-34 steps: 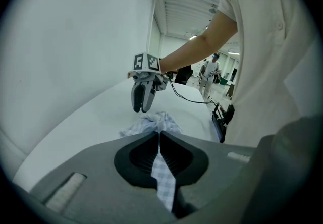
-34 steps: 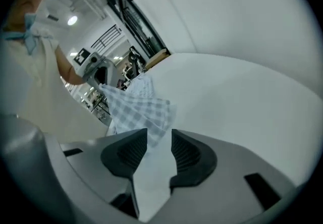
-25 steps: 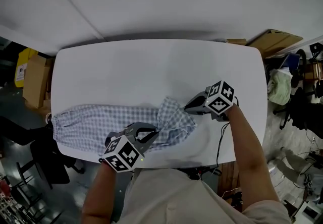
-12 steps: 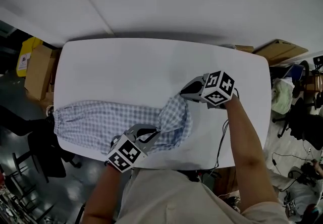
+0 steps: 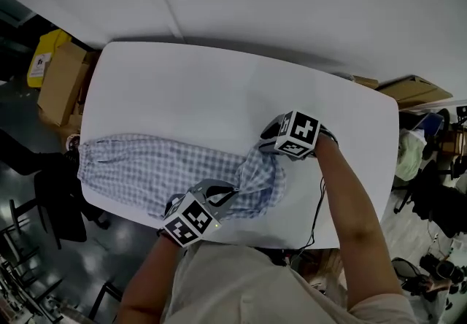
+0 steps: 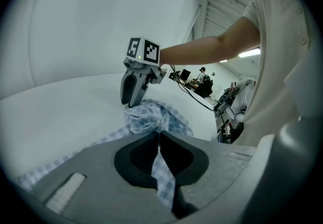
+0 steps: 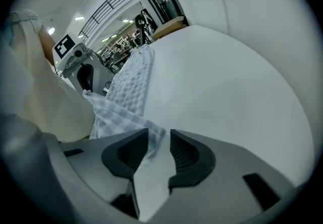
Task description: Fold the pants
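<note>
Blue-white checked pants (image 5: 164,169) flat along near edge of table (image 5: 219,96), gathered end at left, right end bunched up

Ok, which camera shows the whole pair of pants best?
The head view: the pants show end to end on the table. The left gripper view shows only a bunched end and a pinched strip; the right gripper view, a foreshortened stretch.

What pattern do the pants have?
The pants are blue-and-white checked; the head view shows it best.
</note>
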The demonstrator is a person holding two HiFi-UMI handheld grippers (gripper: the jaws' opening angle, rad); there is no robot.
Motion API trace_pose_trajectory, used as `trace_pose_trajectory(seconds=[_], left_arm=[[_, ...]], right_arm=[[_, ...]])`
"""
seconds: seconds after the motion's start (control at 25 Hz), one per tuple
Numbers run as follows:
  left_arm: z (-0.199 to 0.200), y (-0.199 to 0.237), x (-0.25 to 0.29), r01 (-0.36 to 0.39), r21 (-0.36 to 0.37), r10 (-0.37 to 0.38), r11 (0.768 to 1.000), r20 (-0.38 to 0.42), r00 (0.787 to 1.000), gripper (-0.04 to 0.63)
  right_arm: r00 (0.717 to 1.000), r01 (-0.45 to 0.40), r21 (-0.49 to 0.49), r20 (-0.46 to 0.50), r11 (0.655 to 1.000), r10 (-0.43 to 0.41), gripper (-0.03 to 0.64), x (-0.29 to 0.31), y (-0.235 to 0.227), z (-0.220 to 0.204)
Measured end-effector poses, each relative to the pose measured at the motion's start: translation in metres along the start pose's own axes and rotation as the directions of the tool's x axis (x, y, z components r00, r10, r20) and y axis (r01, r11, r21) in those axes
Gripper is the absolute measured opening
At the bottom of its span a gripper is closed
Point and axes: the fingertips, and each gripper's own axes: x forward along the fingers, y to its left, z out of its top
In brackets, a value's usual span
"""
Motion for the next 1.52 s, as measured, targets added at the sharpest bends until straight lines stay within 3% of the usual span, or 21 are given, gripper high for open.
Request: trace_pose_trajectory(seconds=[0.16, 0.32, 0.52, 0.68, 0.96, 1.16, 1.32, 1.52], left_arm=[[-0.009, -0.004, 0.002, 0.003, 0.033, -0.002, 0.999, -0.03, 1.0, 0.021], [-0.02, -0.012, 0.007, 0.02, 0.073, -0.015, 0.997, -0.068, 0.998, 0.021], [-0.026, -0.014, 0.011, 0.03, 0.054, -0.027, 0.998, -0.072, 0.997, 0.021], [-0.03, -0.01, 0.012, 0.027, 0.047, -0.023, 0.999, -0.08, 0.997, 0.021], [-0.032, -0.008, 0.012, 0.018, 0.032, -0.015, 0.999, -0.08, 0.997, 0.021], [-0.03, -0.005, 0.01, 0.007, 0.029, -0.005, 1.0, -0.076, 0.997, 0.021], [-0.024, -0.002, 0.008, 0.003, 0.042, 0.0, 0.999, -0.068, 0.998, 0.021], [-0.009, -0.003, 0.009, -0.001, 0.084, 0.007, 0.996, -0.075, 0.997, 0.021]], right_arm=[[0.996, -0.008, -0.186, -0.089, 0.982, -0.009, 0.167, 0.008, 0.009, 0.003], [0.982, 0.008, -0.262, -0.182, 0.965, -0.058, 0.176, 0.011, 0.014, 0.001], [0.96, 0.025, -0.36, -0.253, 0.933, -0.123, 0.132, 0.018, 0.031, -0.004], [0.959, 0.092, -0.309, -0.229, 0.947, -0.168, 0.115, 0.021, 0.027, -0.003], [0.942, 0.185, -0.283, -0.22, 0.941, -0.252, 0.046, 0.023, 0.029, -0.004], [0.945, 0.312, -0.141, -0.057, 0.94, -0.322, 0.041, 0.002, 0.029, -0.002], [0.917, 0.397, -0.029, 0.061, 0.917, -0.395, 0.041, -0.033, 0.037, -0.003], [0.868, 0.48, 0.051, 0.118, 0.876, -0.483, 0.041, -0.066, 0.048, -0.017]])
